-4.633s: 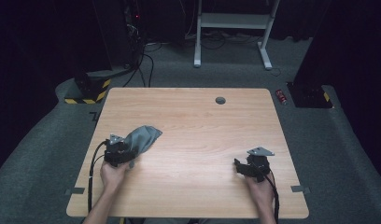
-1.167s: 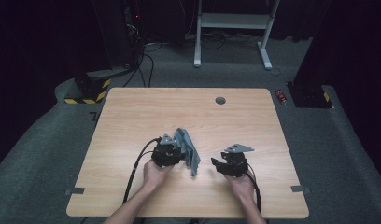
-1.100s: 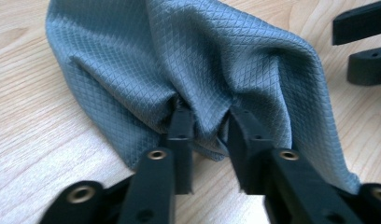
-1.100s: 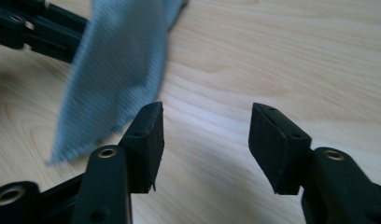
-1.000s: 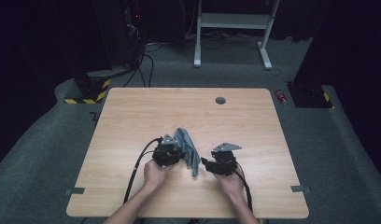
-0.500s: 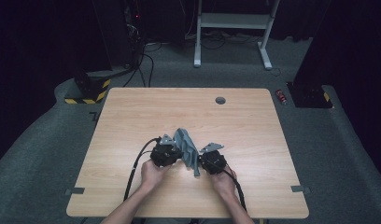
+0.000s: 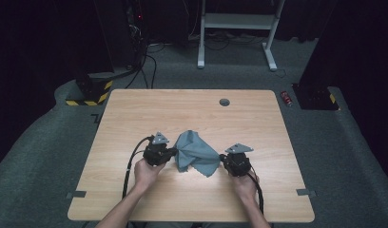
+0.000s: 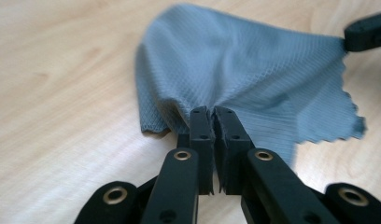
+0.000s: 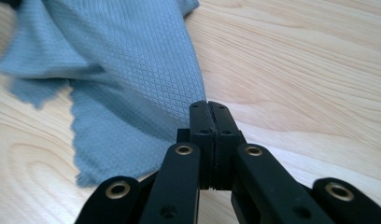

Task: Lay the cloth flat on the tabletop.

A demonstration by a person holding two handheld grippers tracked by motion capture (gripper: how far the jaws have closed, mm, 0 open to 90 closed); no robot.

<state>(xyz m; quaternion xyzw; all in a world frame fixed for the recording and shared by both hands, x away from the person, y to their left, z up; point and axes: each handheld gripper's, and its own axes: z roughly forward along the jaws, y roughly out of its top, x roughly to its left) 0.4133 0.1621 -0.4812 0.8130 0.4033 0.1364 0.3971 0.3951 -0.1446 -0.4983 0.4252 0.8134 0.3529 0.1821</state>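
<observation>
**Both grippers clamped on the cloth, one at each end**

Here we are at the near half of the wooden table (image 7: 135, 114), and the grey-blue cloth (image 7: 197, 153) hangs stretched between the two tools. The left gripper (image 7: 172, 153) has its jaws pinched tight on the cloth's left edge; in the left gripper view the fabric (image 8: 254, 79) bunches right into the closed tips of that gripper (image 8: 212, 114) and fans away from them over the wood. On the other side, the right gripper (image 7: 224, 159) has just snapped its jaws together, and the cloth's right corner is caught between them. In the right gripper view, that gripper (image 9: 208, 106) shows no gap between its jaws at all, with the diamond-weave cloth (image 9: 123, 74) running from the tips up and away to the left, its pinked edge loose over the tabletop.

The person's left hand (image 7: 145, 172) and right hand (image 7: 244, 184) grip the tool bodies from the near edge, cables trailing back. The cloth sits between the grippers, slightly nearer the left one, a fold rising at its top.
</observation>
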